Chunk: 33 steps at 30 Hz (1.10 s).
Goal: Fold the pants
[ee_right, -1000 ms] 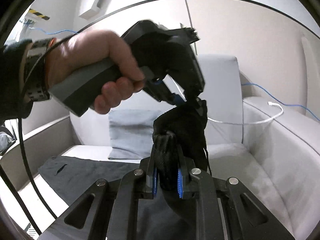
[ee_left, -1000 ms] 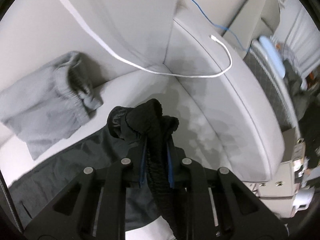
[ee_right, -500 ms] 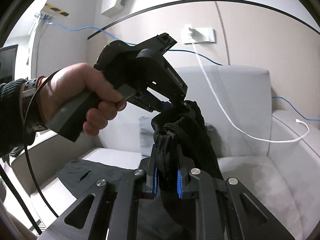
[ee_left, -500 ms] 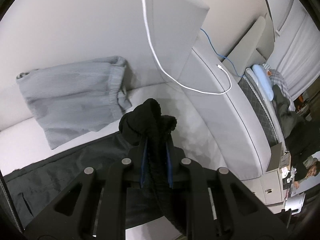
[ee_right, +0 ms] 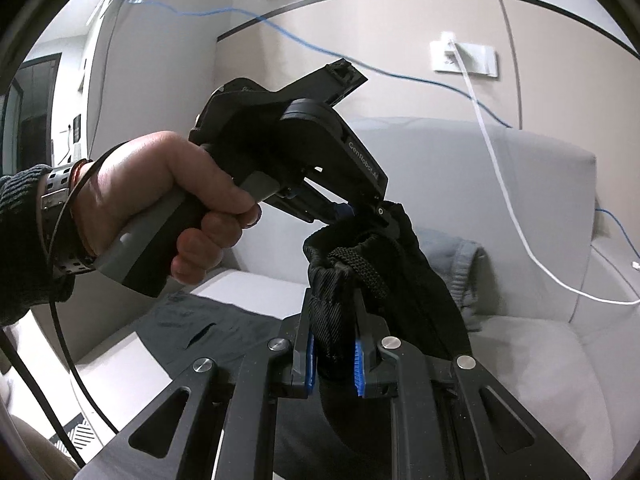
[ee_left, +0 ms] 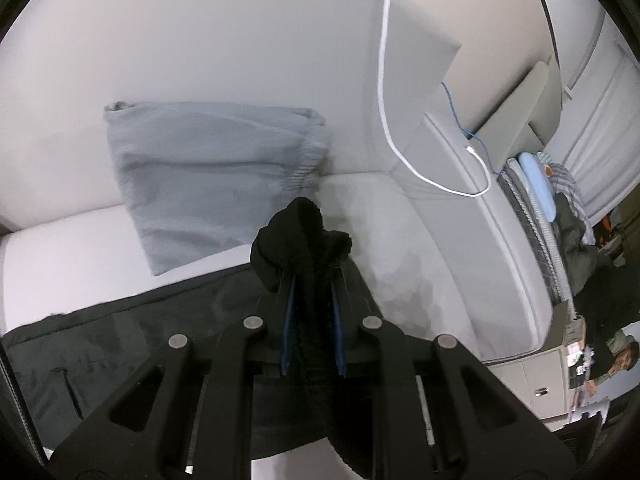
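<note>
Black pants [ee_left: 132, 344] lie spread along the light grey sofa seat [ee_left: 404, 248], with one end lifted off it. My left gripper [ee_left: 313, 280] is shut on a bunched black fold of that end, which bulges above the blue pads. My right gripper [ee_right: 335, 320] is shut on the black ribbed waistband [ee_right: 332, 288] beside it. In the right wrist view the left gripper [ee_right: 352, 214], held by a hand [ee_right: 160, 200], grips the same bundle just above and behind my right fingers. The rest of the pants [ee_right: 208, 328] trails down to the seat at the left.
Folded grey sweatpants [ee_left: 208, 176] lean on the sofa back [ee_left: 240, 40]. A white cable [ee_left: 390, 120] hangs from a wall socket [ee_right: 464, 58] across the sofa arm [ee_left: 492, 240], next to a blue cable [ee_right: 280, 28]. A bed with bedding [ee_left: 560, 208] lies beyond the arm.
Both grippers have carried the bunched black end sideways along the sofa. The grey sweatpants have shifted toward the middle of the left view, and more of the black pants shows on the seat.
</note>
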Available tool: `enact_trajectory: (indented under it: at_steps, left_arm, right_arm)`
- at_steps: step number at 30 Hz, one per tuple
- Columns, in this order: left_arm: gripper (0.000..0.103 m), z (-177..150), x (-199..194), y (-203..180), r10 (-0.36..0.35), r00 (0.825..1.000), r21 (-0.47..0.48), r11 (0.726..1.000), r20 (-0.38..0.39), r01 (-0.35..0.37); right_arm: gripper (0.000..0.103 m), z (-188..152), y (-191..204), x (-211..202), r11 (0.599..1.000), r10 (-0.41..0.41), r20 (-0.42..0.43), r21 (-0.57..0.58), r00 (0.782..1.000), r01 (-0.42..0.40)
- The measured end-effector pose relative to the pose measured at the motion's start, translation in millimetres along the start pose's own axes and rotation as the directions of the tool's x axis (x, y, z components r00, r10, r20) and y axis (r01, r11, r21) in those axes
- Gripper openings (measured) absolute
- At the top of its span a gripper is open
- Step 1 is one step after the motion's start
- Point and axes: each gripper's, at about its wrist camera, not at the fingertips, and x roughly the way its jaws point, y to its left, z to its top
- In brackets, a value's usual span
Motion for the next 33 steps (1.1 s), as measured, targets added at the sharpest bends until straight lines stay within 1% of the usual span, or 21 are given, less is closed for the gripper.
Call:
enact_trajectory:
  at_steps: [6, 10, 12, 16, 20, 24, 33]
  left_arm:
    - [0.013, -18.8, -3.9, 35.1, 0.017, 0.999, -0.007, 1.000, 0.028, -0.017]
    - [0.013, -30.7, 7.6, 57.8, 0.043, 0.999, 0.009, 0.999, 0.021, -0.044]
    - [0.013, -36.4, 12.9, 67.5, 0.043, 0.999, 0.016, 0.999, 0.027, -0.043]
    - [0.013, -44.5, 25.5, 85.6, 0.047, 0.998, 0.022, 0.999, 0.031, -0.048]
    - [0.013, -49.8, 42.5, 101.5, 0.055, 0.998, 0.001, 0.998, 0.026, -0.055]
    - [0.013, -57.1, 55.8, 112.9, 0.066, 0.998, 0.005, 0.998, 0.019, -0.066]
    - [0.013, -65.5, 78.9, 140.4, 0.070, 0.998, -0.013, 0.997, 0.003, -0.070]
  right_arm:
    - [0.014, -6.5, 27.1, 22.7, 0.999, 0.019, -0.051, -0.050, 0.999, -0.021]
    - [0.014, -15.7, 41.7, 42.2, 0.997, 0.016, -0.095, -0.075, 0.995, -0.023]
    - [0.014, -19.5, 46.0, 49.6, 0.996, 0.014, -0.116, -0.084, 0.993, -0.024]
    - [0.014, -33.5, 60.2, 69.5, 0.992, -0.001, -0.170, -0.126, 0.985, -0.021]
    - [0.014, -53.6, 75.4, 91.1, 0.985, -0.040, -0.223, -0.171, 0.974, 0.001]
    - [0.014, -69.5, 80.1, 105.4, 0.981, -0.069, -0.256, -0.192, 0.964, 0.020]
    - [0.014, -98.7, 97.8, 134.8, 0.973, -0.084, -0.317, -0.233, 0.945, 0.009]
